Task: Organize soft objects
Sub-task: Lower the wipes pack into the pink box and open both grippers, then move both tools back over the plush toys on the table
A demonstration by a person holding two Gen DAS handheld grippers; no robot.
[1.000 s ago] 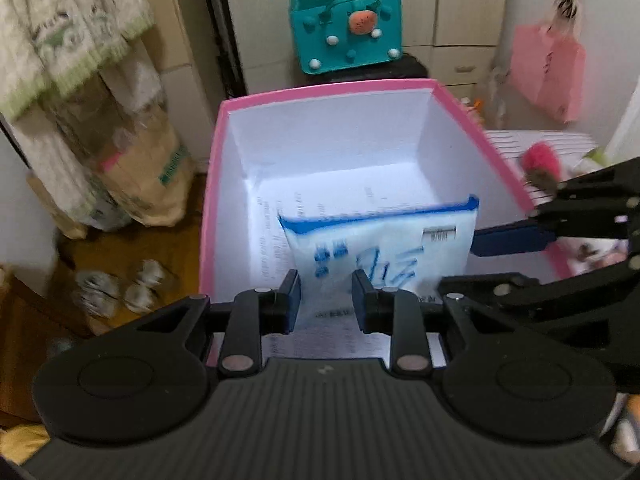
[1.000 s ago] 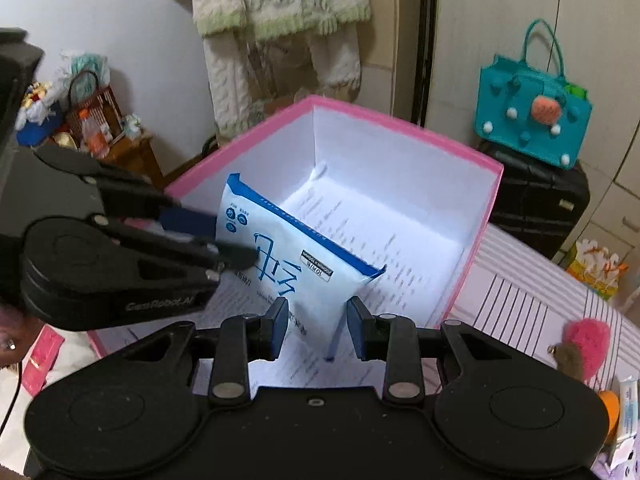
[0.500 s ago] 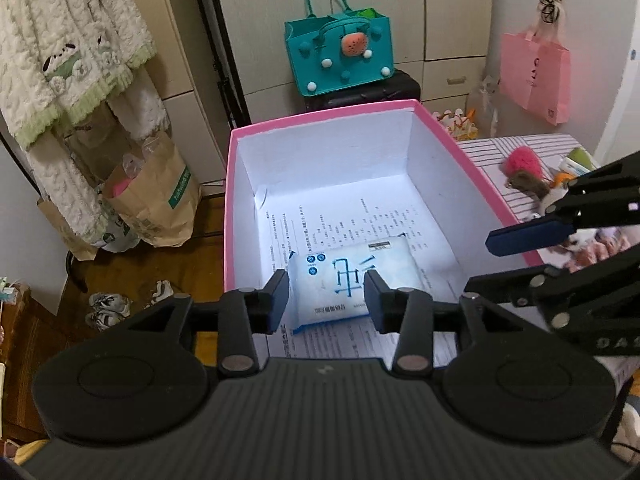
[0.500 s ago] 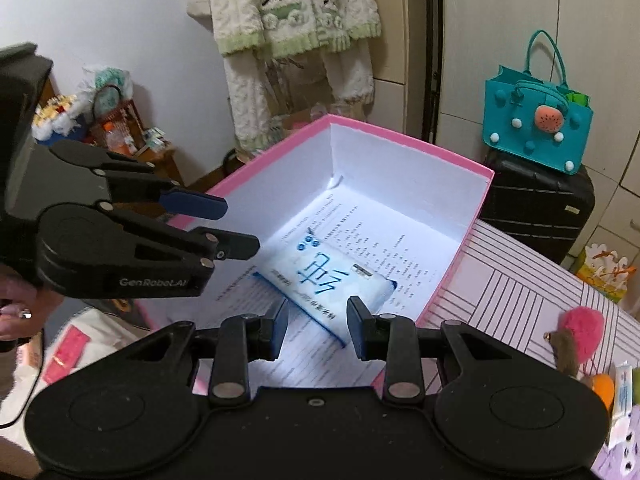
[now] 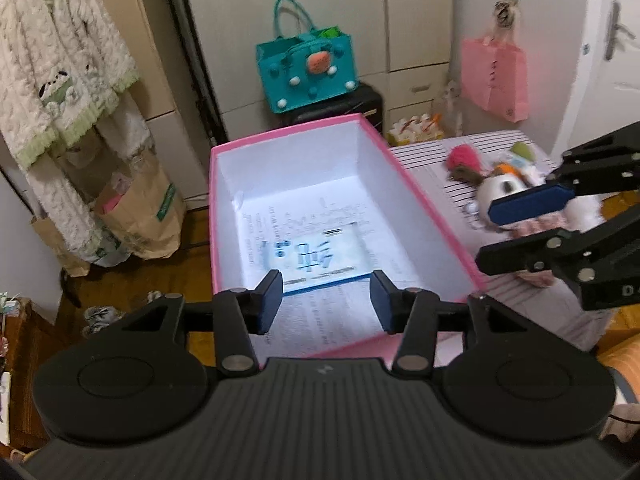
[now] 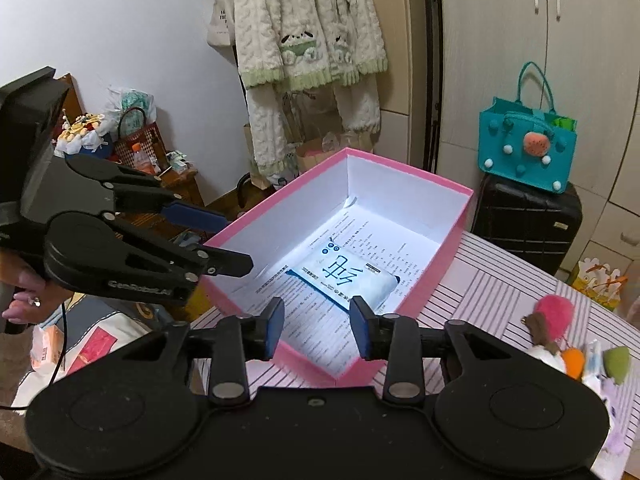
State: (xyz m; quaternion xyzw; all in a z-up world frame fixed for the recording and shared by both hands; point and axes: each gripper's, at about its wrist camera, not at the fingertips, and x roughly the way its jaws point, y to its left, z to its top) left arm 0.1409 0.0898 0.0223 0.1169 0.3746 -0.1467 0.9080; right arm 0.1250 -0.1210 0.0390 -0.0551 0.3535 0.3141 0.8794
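Observation:
A white and blue soft tissue pack (image 5: 316, 258) lies flat on the printed paper lining the bottom of a pink box (image 5: 424, 204) with white inner walls. It also shows in the right wrist view (image 6: 346, 276), inside the box (image 6: 454, 240). My left gripper (image 5: 326, 300) is open and empty, raised above the box's near end. My right gripper (image 6: 318, 328) is open and empty above the box's near corner. The left gripper also shows at the left of the right wrist view (image 6: 236, 240), and the right gripper at the right of the left wrist view (image 5: 516, 232).
The box stands on a striped tablecloth (image 6: 492, 300). Soft toys lie on it to the right: a pink pompom (image 6: 554, 310), an orange and a green piece (image 6: 616, 362), and a white plush (image 5: 504, 190). A teal felt bag (image 6: 528, 156) sits on a black suitcase behind.
The tissue pack, held upright in the box a second ago, now lies flat on its bottom. Both grippers have let go, opened wider and pulled up and back.

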